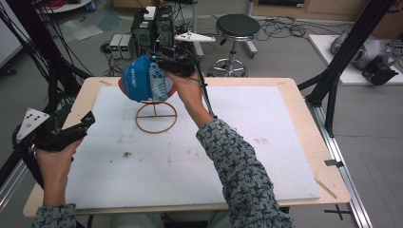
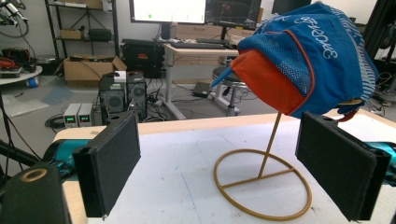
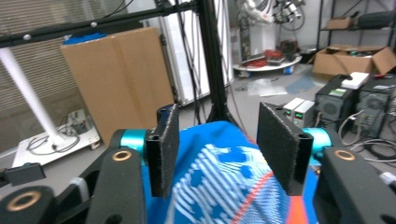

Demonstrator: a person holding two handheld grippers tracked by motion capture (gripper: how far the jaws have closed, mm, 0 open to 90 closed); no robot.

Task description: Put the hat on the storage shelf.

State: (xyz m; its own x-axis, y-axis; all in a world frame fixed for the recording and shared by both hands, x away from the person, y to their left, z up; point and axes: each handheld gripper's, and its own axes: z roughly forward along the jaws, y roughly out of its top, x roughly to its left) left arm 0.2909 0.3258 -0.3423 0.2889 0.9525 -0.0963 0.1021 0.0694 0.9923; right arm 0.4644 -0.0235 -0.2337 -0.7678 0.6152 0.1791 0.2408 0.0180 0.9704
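Note:
A blue mesh cap [image 1: 140, 80] with an orange lining sits on top of a gold wire stand [image 1: 156, 117] at the far middle of the white mat. My right gripper [image 1: 159, 62] is at the cap's right top side, a hand behind it. In the right gripper view the gripper [image 3: 222, 149] is open, its pads [image 3: 164, 149] standing apart above the blue cap fabric [image 3: 219, 196]. My left gripper [image 1: 85, 122] is held open at the table's left edge. In its own view the left gripper [image 2: 226, 163] faces the stand [image 2: 261, 182] and the cap [image 2: 317, 56] from a distance.
A white mat [image 1: 266, 156] covers most of the wooden table [image 1: 304, 102]. Behind the far edge stand computer towers [image 1: 152, 28] and a black stool [image 1: 236, 26]. A black frame post [image 1: 342, 57] rises at the right.

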